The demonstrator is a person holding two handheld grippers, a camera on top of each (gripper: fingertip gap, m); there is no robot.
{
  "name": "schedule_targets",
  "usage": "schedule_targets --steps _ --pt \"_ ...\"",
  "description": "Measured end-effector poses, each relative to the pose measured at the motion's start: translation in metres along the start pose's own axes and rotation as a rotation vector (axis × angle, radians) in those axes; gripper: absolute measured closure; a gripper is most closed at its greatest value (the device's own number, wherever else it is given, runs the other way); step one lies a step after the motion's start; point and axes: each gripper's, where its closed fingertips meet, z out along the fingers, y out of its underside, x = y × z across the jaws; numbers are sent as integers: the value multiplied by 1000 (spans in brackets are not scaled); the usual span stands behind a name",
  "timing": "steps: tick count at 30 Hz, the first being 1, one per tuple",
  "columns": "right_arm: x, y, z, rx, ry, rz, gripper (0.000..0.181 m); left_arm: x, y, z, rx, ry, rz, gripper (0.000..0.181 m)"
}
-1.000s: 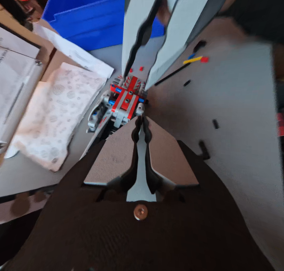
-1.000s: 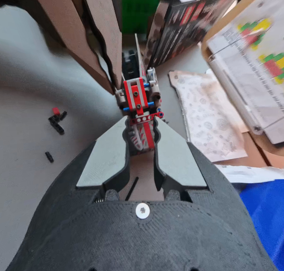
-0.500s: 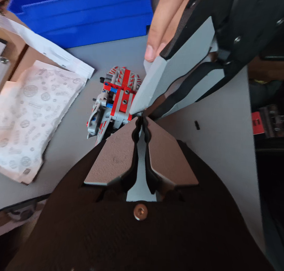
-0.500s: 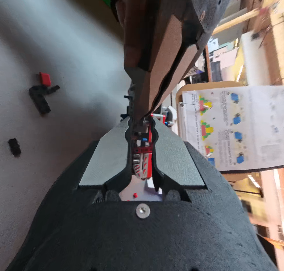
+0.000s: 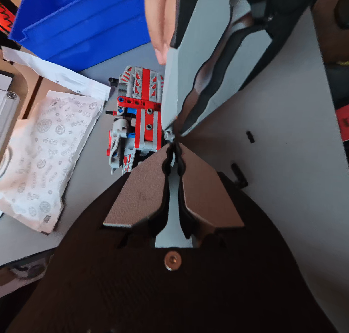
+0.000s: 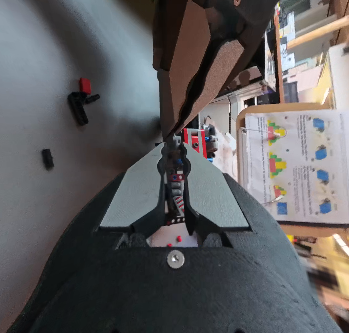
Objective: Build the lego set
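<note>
Grey table [image 5: 283, 116], scattered with small black pieces [image 5: 250, 136]. Printed paper bag [image 5: 47, 153], blue bin [image 5: 75, 21] alongside.

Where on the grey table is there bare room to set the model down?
Bare table lies right of the tongs, past two small black pieces. Left of the lego model it is crowded: printed paper bag, blue bin.

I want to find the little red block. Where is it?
In the right wrist view the little red block lies on the grey table at the left, touching the black angled piece, left of the brown left gripper.
</note>
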Motion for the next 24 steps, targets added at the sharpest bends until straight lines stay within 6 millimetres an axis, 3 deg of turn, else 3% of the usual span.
schedule_targets --steps 4,6,7,8,11,16,24 --pt "-6 2 -6 16 -26 302 163 0 1 0 27 17 -20 181" --pt "-1 2 -6 48 30 347 165 3 -1 -1 49 41 -24 181" --pt "0 2 -5 59 57 334 178 5 -2 0 57 51 -18 181" --pt "-1 3 -4 64 74 315 179 5 0 0 48 47 -12 181" --pt "-8 0 -1 43 83 218 163 5 1 -2 40 55 -6 181" --pt "-3 5 0 -58 169 43 162 0 0 -2 35 53 -20 181" --pt "-3 4 2 -54 180 51 160 1 1 1 4 40 24 181"
